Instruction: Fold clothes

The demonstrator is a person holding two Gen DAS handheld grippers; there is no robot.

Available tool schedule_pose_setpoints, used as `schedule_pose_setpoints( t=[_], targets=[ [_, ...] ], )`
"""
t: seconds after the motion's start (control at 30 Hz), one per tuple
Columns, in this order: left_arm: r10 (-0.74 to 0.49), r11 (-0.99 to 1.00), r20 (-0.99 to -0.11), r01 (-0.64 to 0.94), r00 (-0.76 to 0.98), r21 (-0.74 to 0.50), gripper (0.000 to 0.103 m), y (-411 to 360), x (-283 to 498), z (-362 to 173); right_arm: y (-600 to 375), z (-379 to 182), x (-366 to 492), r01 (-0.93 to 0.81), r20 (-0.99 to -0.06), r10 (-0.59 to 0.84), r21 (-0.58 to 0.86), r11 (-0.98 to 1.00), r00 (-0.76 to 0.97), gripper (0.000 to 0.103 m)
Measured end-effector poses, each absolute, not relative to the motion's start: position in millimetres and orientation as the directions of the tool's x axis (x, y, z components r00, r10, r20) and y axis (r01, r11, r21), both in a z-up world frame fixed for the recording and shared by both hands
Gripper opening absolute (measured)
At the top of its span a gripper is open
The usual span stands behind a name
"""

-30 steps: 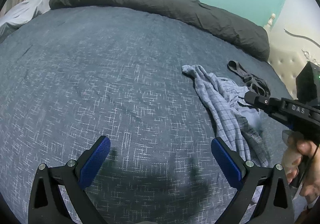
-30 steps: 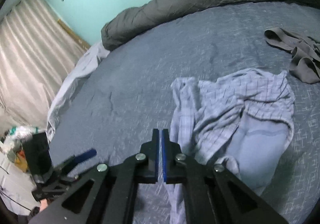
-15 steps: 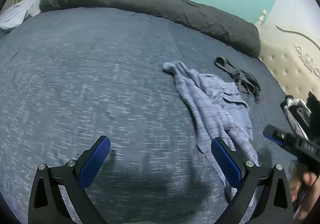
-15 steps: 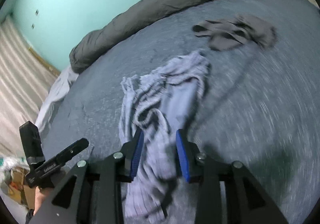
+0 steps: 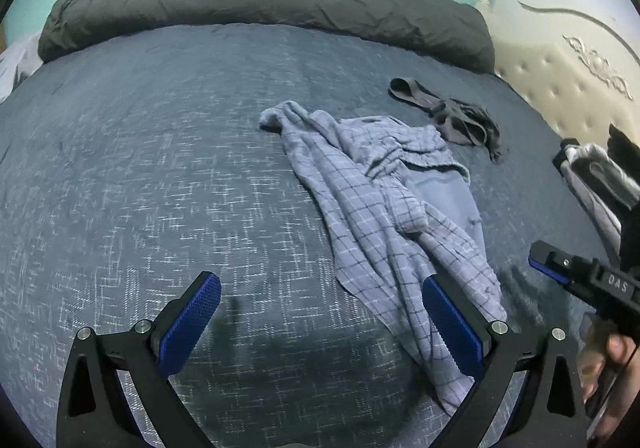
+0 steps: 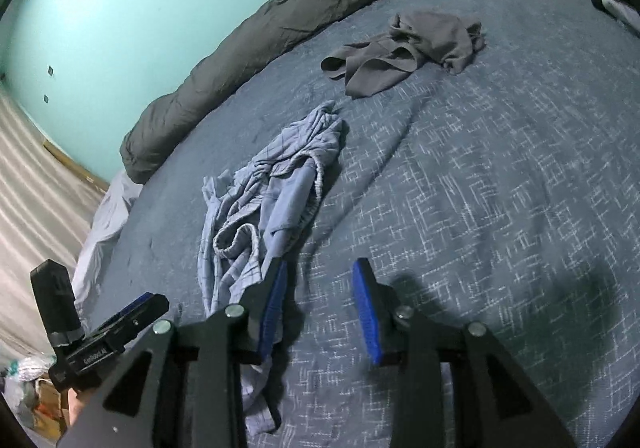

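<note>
Through the left view, I am hovering my released left hand-held gripper (image 5: 320, 328) beside the crumpled checked pajamas (image 5: 384, 208) on the bed (image 5: 140, 168).

Through the right view, my released right hand-held gripper (image 6: 320, 312) is waiting beside those pajamas (image 6: 264, 204); I judge spreading them flat comes next.

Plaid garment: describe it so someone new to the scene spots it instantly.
Start at the dark blue bedspread with white crosshatch marks, below the rolled dark grey duvet along the teal wall. Mid-bed lies the crumpled light blue plaid garment, with its near end beside the left gripper. Its only neighbour on the spread, the small plain dark grey garment, lies further back and has no check pattern.
</note>
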State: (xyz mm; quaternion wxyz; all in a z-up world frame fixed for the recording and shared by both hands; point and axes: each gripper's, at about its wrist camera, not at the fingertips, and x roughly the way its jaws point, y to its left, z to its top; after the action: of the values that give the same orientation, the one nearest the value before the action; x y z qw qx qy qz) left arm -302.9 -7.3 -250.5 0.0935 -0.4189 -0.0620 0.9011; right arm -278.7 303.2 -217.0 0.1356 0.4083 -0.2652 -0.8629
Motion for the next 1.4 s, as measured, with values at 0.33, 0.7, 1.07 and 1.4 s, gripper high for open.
schedule_pose_setpoints(
  t=[0.33,0.7,1.07,1.4],
  targets=[
    [0.24,-0.971,-0.744,-0.167,-0.623,-0.173,0.103,22,-322,-243,311,-222,-280,-0.013,-0.619,-0.453,0.599,-0.8,-0.641,0.035],
    [0.198,-0.966,-0.79,-0.251,-0.581,-0.058,0.102,69,-370,-235,323,-222,-281,-0.045,-0.592,-0.466,0.648,-0.761,-0.658,0.037],
    [0.111,-0.96,-0.827,-0.274,-0.551,0.054,0.102,84,-391,-250,328,-221,-284,-0.061,-0.574,-0.471,0.675,-0.735,-0.67,0.042],
    [0.095,-0.97,-0.869,-0.242,-0.486,0.03,0.102,73,-406,-276,327,-223,-281,-0.067,-0.574,-0.475,0.682,-0.728,-0.667,0.042]
  ],
)
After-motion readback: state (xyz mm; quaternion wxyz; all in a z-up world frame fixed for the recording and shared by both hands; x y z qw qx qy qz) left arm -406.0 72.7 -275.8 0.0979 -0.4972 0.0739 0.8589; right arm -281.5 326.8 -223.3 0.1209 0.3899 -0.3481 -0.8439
